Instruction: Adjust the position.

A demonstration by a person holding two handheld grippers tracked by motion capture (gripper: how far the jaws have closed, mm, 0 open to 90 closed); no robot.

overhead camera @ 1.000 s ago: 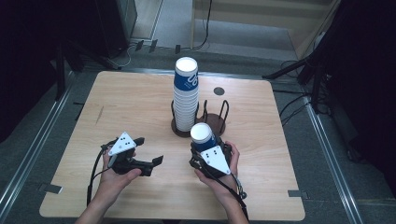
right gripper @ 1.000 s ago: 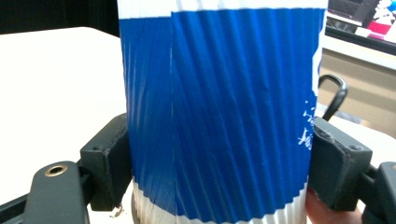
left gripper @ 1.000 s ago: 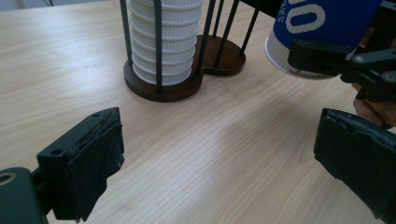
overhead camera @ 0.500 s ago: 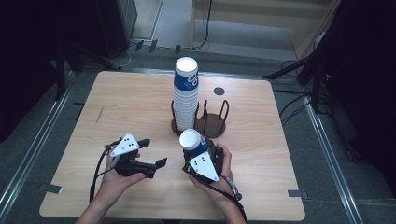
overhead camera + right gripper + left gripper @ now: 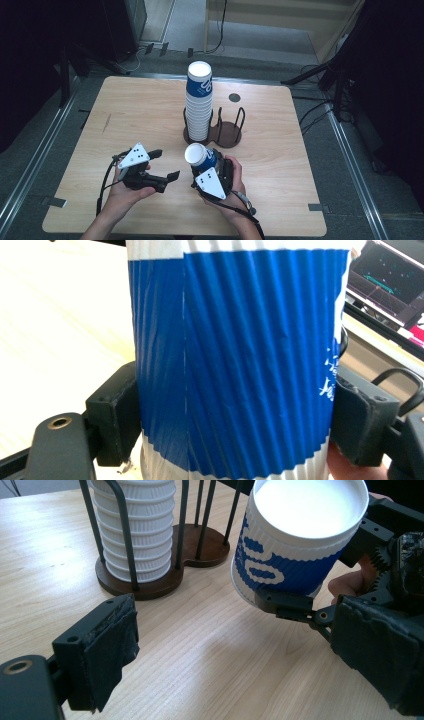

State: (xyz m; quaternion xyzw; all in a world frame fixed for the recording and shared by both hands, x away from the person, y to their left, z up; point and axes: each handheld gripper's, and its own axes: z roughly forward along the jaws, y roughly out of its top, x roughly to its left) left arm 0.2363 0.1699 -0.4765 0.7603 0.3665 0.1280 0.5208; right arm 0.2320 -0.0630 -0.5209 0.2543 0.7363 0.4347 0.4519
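A blue-and-white ribbed paper cup is held above the table in front of the rack, tilted with its open mouth up and to the left. My right gripper is shut on it, its pads pressing both sides of the cup. My left gripper stands open just left of the cup, with nothing between its jaws, which have just been closing a little. In the left gripper view the cup hangs ahead and to the right of my left gripper.
A tall stack of the same cups fills the left ring of a dark wire rack at the table's middle; the stack is close ahead in the left gripper view. A small dark disc lies behind the rack.
The right hand has brought the cup away from the rack, toward the front and left, and tilted it. The left gripper has shifted slightly right and its jaws have narrowed.
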